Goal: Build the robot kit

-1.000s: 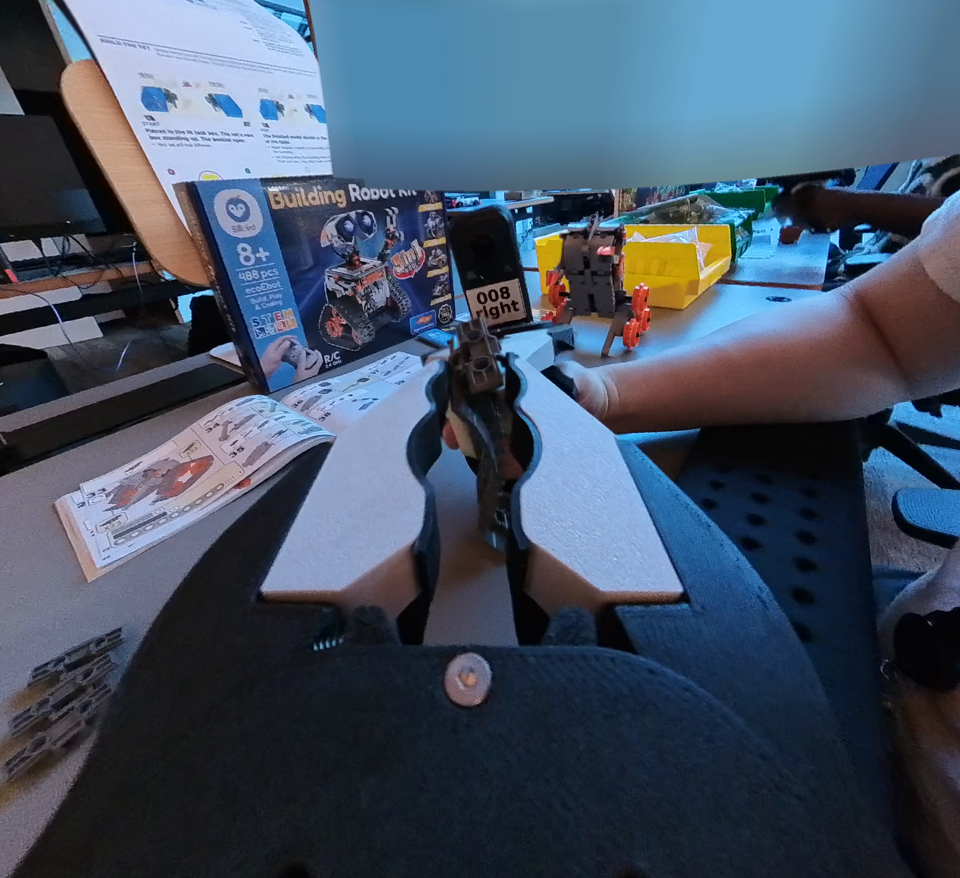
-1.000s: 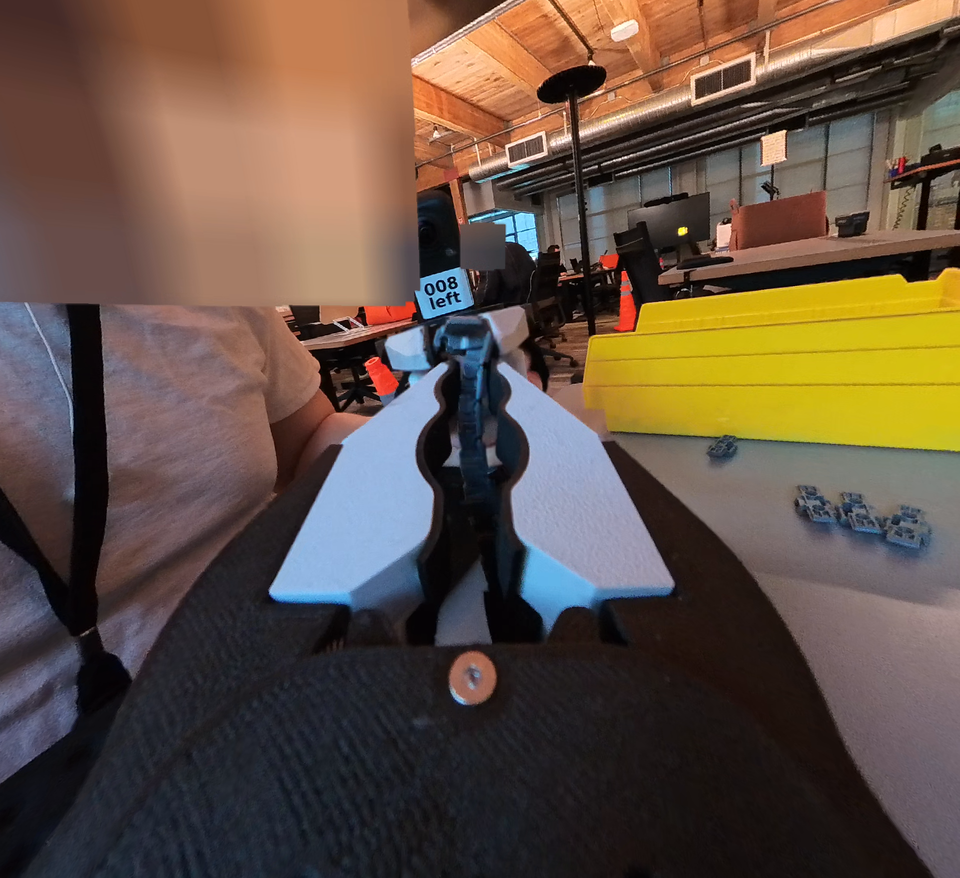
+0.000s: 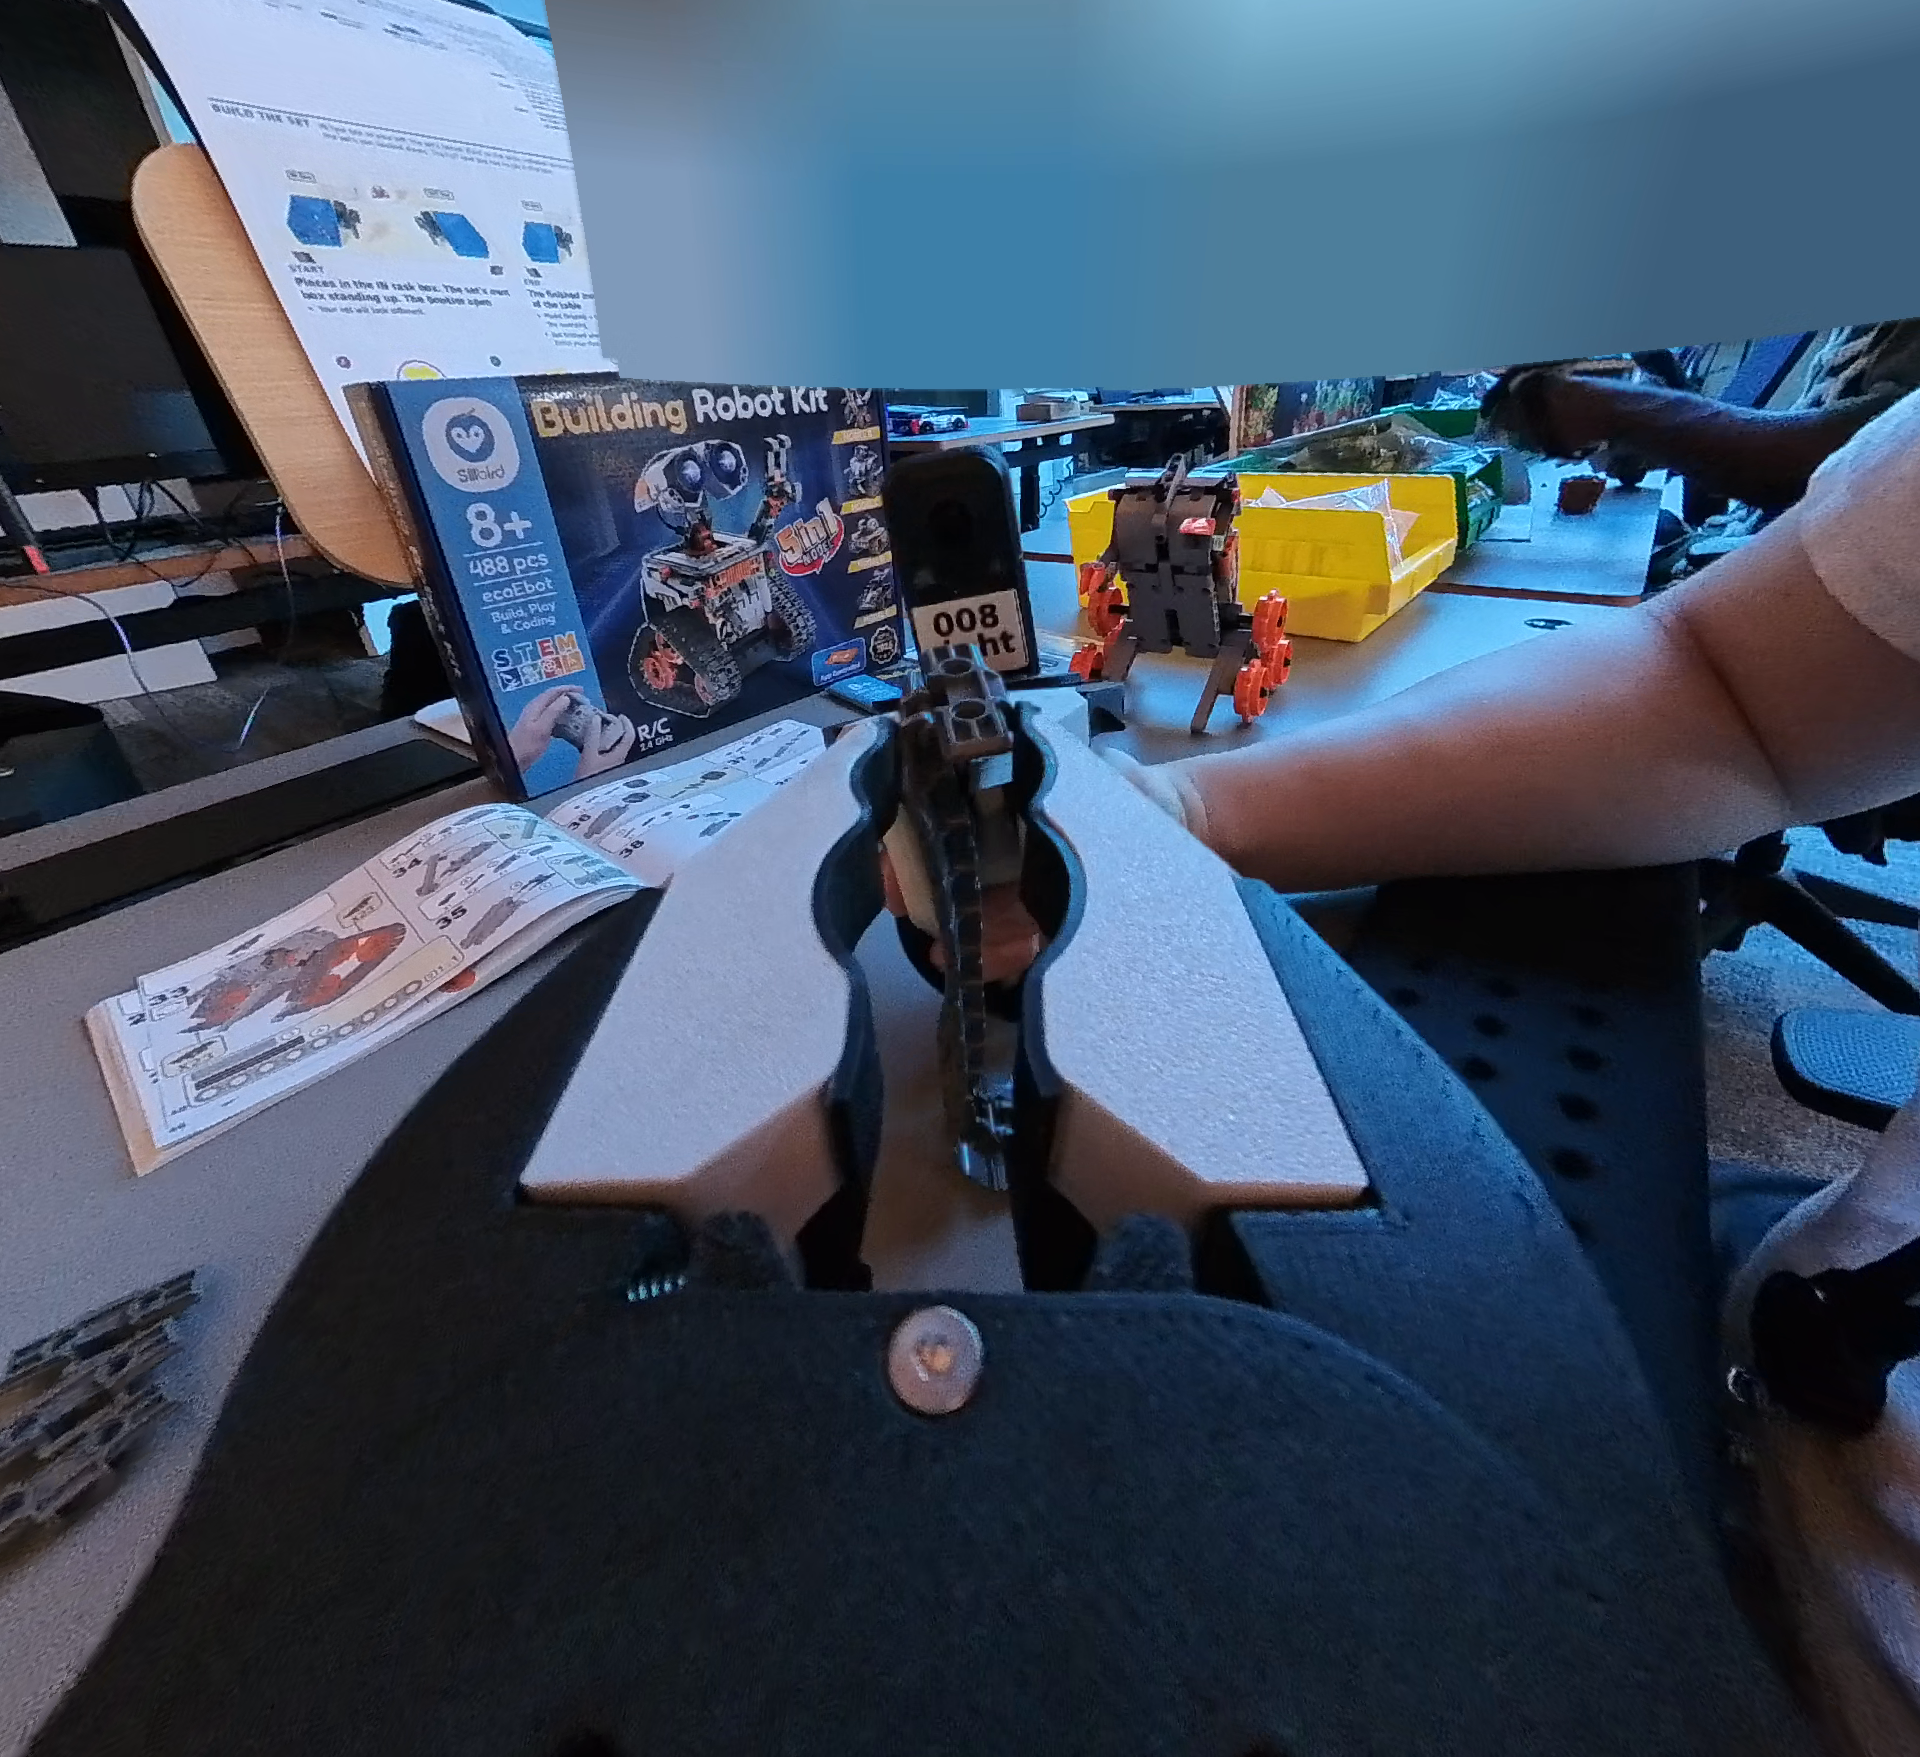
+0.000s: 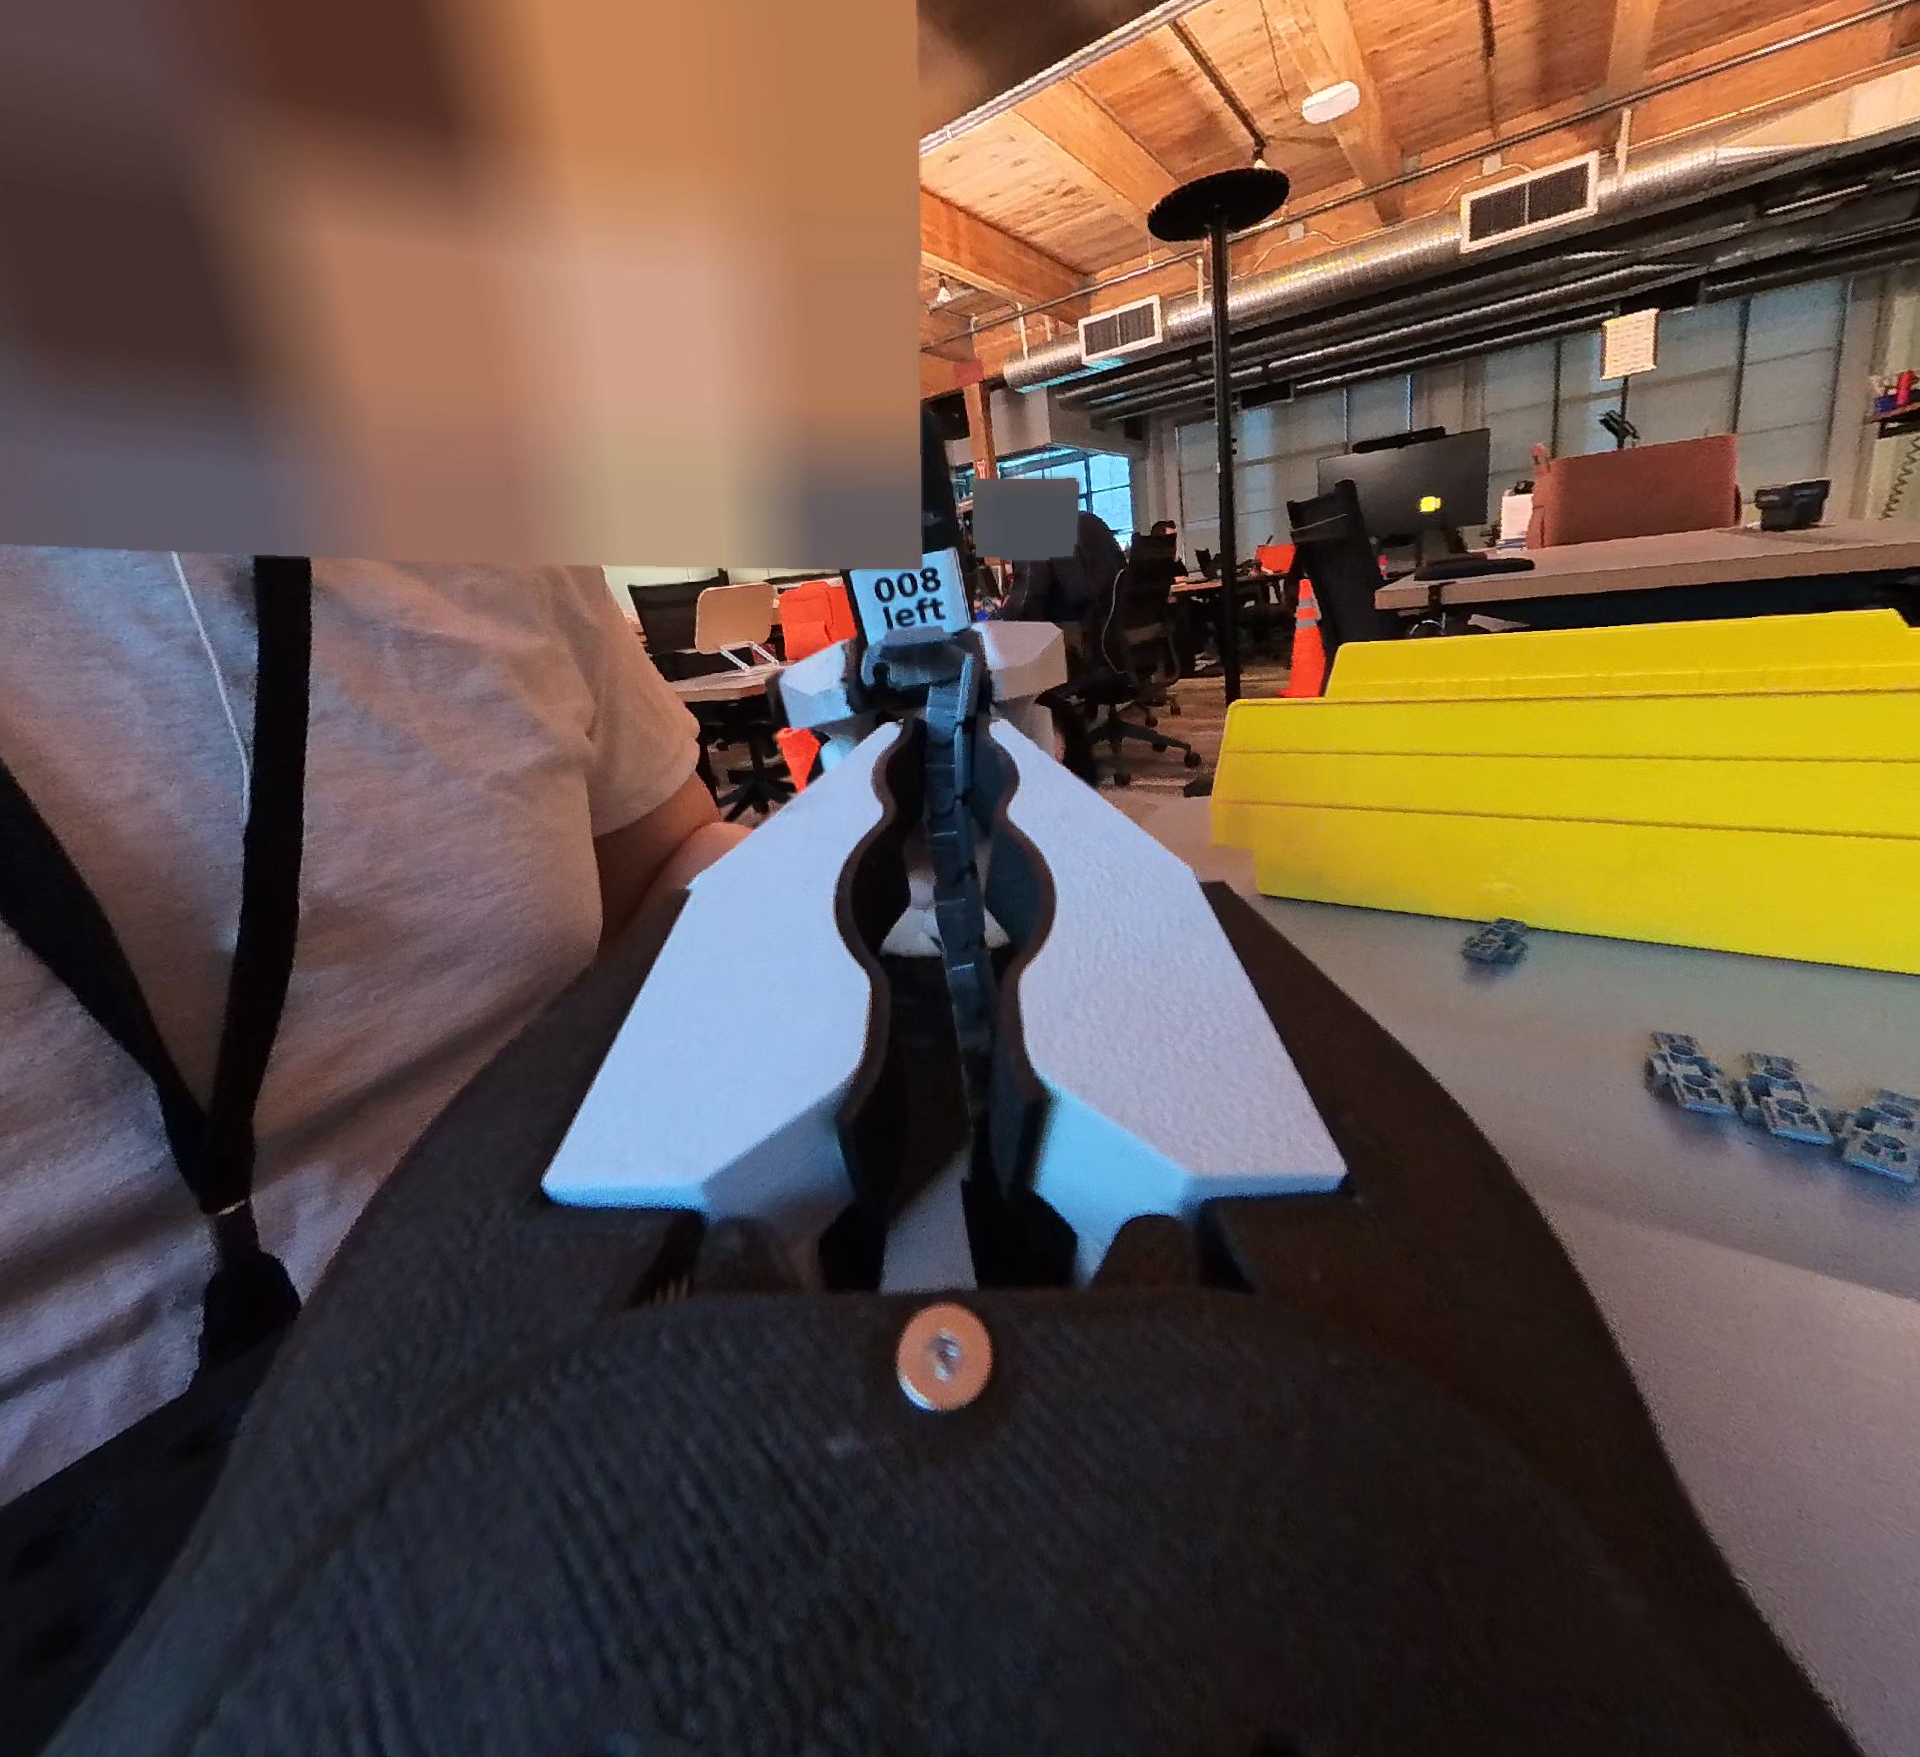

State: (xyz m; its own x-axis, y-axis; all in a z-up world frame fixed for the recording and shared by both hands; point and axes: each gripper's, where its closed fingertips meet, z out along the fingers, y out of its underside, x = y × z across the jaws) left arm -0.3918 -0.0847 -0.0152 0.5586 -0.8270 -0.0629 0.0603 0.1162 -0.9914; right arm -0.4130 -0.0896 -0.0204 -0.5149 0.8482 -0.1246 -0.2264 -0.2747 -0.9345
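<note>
My left gripper (image 3: 961,736) is shut on a strip of dark grey track links (image 3: 964,938) that lies along its jaws, with a studded grey block (image 3: 961,699) at the tip. The right gripper's black camera body (image 3: 951,533) stands just beyond, facing it. My right gripper (image 4: 940,736) is shut on a similar dark grey track strip (image 4: 956,897). The left gripper's white fingers (image 4: 821,694) meet it tip to tip above the table. I cannot tell whether the two strips are joined.
A blue kit box (image 3: 644,564) stands behind an open instruction booklet (image 3: 364,938). A grey and orange model (image 3: 1174,564) stands before a yellow bin (image 3: 1340,554), also close at the right (image 4: 1558,803). Loose track links (image 4: 1777,1099) lie on the table. A person's forearm (image 3: 1507,731) reaches in. My left and right fingertips are right by each other.
Both grippers have stayed shut on their track strips, tip to tip. The right wrist view has shifted slightly and its strip leans a little more.
</note>
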